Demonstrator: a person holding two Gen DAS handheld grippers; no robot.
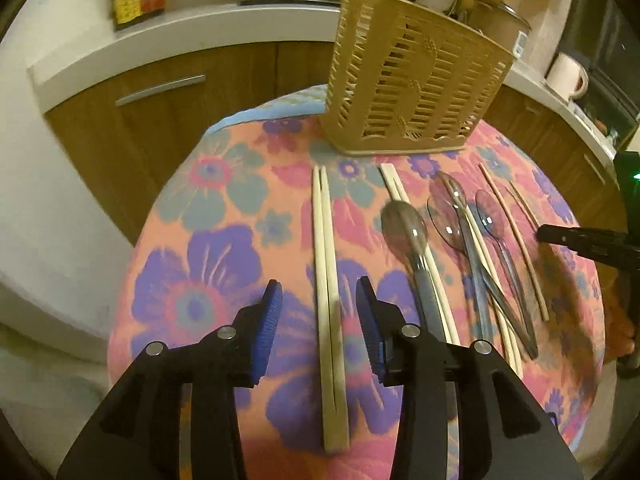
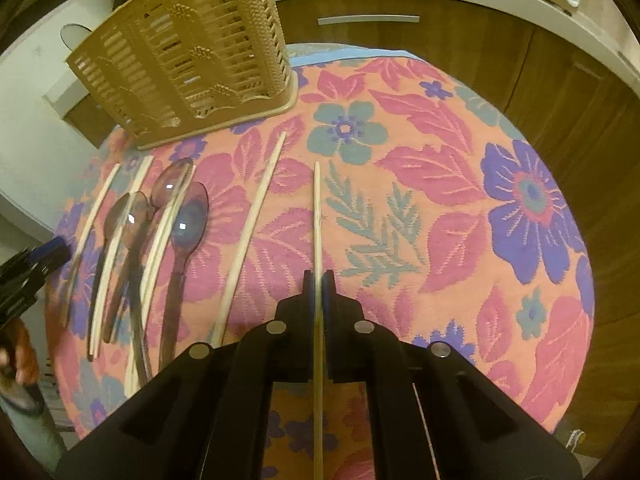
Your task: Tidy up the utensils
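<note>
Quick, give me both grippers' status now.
Left gripper: open, holding nothing, straddling a chopstick pair.
Right gripper: closed on a single chopstick.

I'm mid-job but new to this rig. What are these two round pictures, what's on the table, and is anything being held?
Each picture comes from a fisheye camera on a hand-held gripper, looking along its fingers. A person carries both; there is no robot arm. In the left view, the left hand-held gripper is open above a chopstick pair. In the right view, the right hand-held gripper is shut on a single chopstick. On the floral tablecloth lie more chopsticks, plastic spoons and a slotted utensil basket.
</note>
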